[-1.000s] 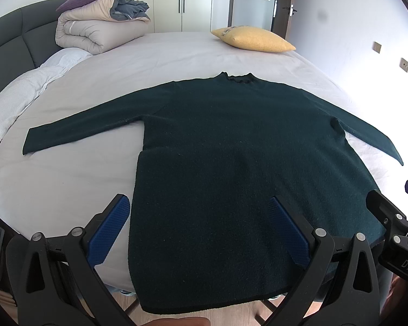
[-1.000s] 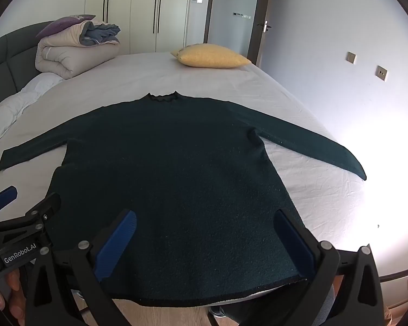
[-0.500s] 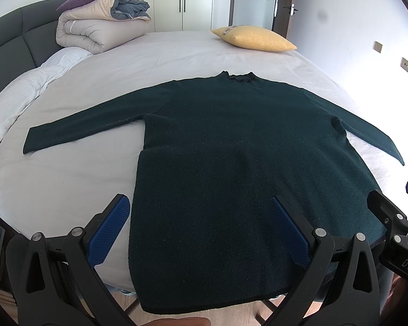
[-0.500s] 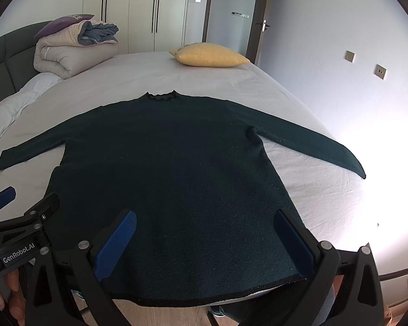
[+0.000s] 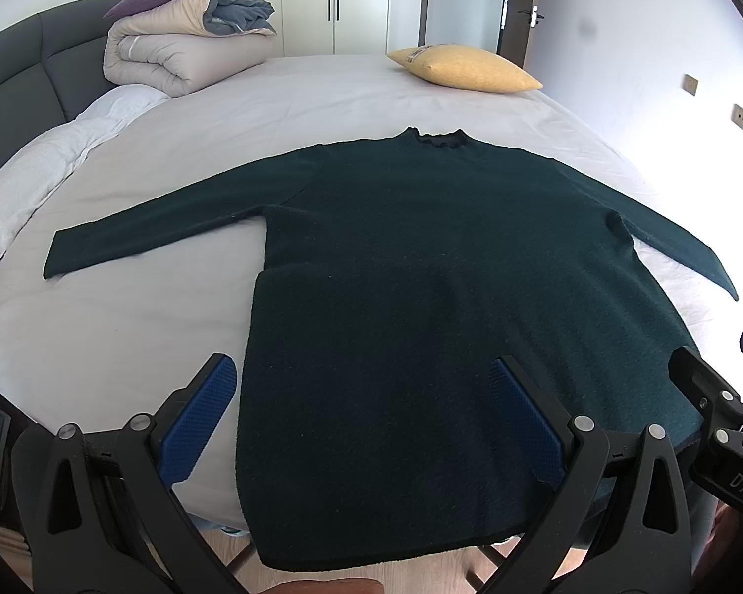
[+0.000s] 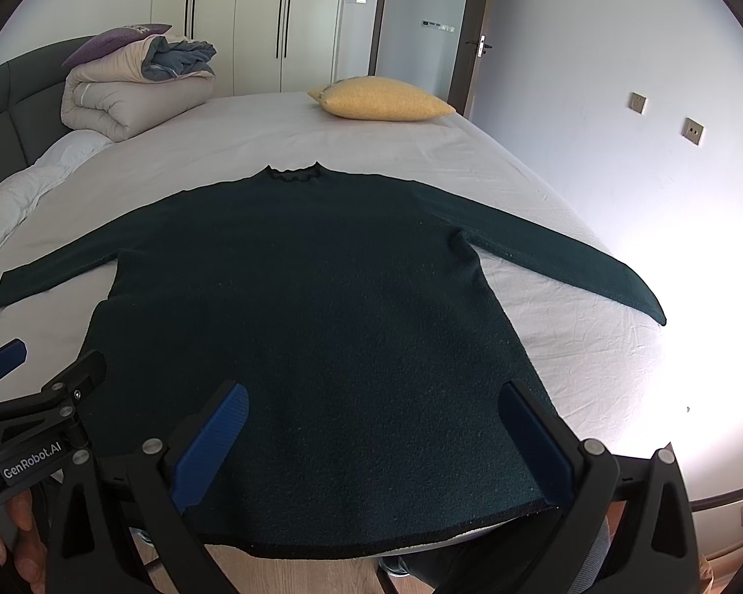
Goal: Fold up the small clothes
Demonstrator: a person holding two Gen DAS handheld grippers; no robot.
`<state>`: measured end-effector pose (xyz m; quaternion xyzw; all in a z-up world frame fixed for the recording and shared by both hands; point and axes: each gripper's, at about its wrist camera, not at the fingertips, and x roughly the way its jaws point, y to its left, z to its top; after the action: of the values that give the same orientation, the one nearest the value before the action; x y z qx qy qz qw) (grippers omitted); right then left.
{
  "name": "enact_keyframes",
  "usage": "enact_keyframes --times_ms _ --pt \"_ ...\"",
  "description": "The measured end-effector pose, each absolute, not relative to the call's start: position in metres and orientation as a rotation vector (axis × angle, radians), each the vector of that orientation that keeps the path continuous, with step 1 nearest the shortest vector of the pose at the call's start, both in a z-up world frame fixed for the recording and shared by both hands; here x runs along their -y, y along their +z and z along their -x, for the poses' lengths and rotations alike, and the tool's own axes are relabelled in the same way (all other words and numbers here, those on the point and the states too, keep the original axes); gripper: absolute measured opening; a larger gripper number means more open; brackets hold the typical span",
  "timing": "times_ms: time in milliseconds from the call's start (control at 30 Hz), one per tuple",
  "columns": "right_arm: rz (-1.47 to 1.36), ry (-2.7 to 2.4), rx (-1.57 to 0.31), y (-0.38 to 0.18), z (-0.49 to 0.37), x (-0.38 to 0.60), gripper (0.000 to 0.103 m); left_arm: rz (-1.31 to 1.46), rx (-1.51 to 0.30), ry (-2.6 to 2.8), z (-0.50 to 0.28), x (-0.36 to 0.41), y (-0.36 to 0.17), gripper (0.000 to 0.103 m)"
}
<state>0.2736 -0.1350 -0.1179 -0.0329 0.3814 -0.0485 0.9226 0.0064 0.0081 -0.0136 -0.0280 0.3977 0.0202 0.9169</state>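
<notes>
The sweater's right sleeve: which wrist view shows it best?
The right wrist view: the right sleeve lies whole from shoulder to cuff on the sheet. In the left wrist view it is squeezed toward the frame's edge, foreshortened, though its cuff tip still shows.

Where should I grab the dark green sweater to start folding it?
Probably pinch the left sleeve near its cuff with the left gripper, coming from the left: it lies flat and stretched out, clear of the sweater body.
</notes>
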Motion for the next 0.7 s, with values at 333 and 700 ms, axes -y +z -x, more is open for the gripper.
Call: enact_keyframes --times_ms 333,700 --pt "0.069 -0.1 -0.785 -0.1195 -0.2729 0.1349 0.103 0.058 -0.821 0.047 -0.0031 -0.0103 -0.0166 0.103" --pt "0.071 -0.101 -0.787 -0.12 -0.2731 0.1345 0.103 0.059 -0.823 0.048 -0.0034 -0.0106 -0.0162 0.103"
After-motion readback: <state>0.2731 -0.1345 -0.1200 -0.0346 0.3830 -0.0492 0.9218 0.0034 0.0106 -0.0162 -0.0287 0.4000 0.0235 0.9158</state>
